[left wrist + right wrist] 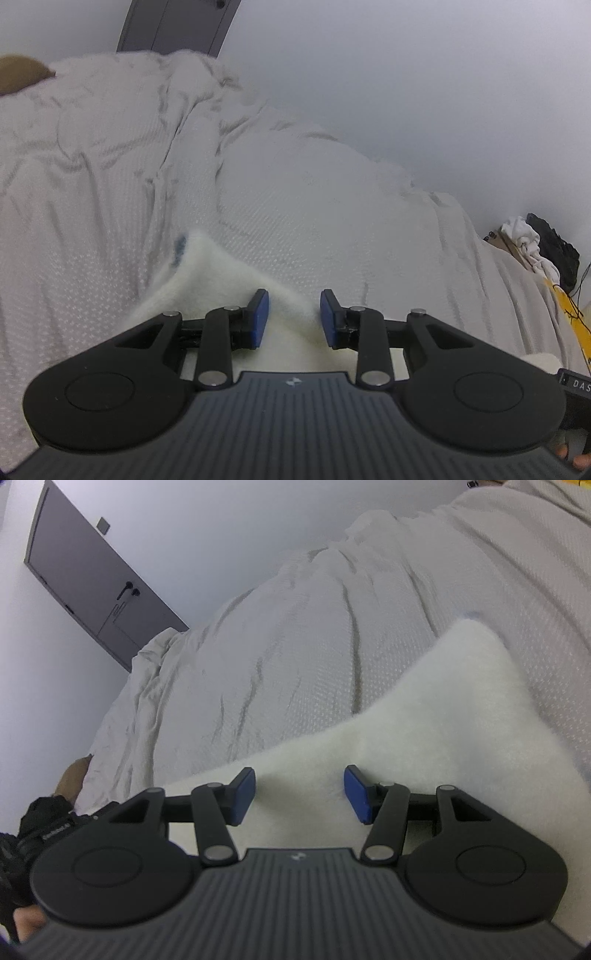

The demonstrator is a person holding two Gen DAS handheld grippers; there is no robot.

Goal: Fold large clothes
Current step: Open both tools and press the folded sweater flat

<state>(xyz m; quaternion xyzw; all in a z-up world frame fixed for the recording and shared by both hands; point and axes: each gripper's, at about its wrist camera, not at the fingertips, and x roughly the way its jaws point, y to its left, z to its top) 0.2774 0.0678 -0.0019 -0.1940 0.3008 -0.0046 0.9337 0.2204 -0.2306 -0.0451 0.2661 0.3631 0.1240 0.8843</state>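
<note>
Left wrist view: the left gripper (294,317) hung low over the bed, its blue pads (259,319) parted with a clear gap on either side of a raised ridge of the fluffy white garment (221,280), so the jaws stood released and pressed on nothing. That garment lay on the white textured bedspread (295,192), a small blue mark showing near its far left edge. Beyond it the bedspread ran in soft wrinkles toward a plain pale wall, with a grey door (173,26) at the top. Off to the right, a heap of white and black cloth (539,247) sat past the bed's edge.

From the right wrist, the right gripper (300,794) likewise had its fingers spread apart above the same white garment (443,709), which reached away to the right across the bedspread (277,657); nothing was clamped between them. Farther off, a grey door (99,587) stood in the wall.
</note>
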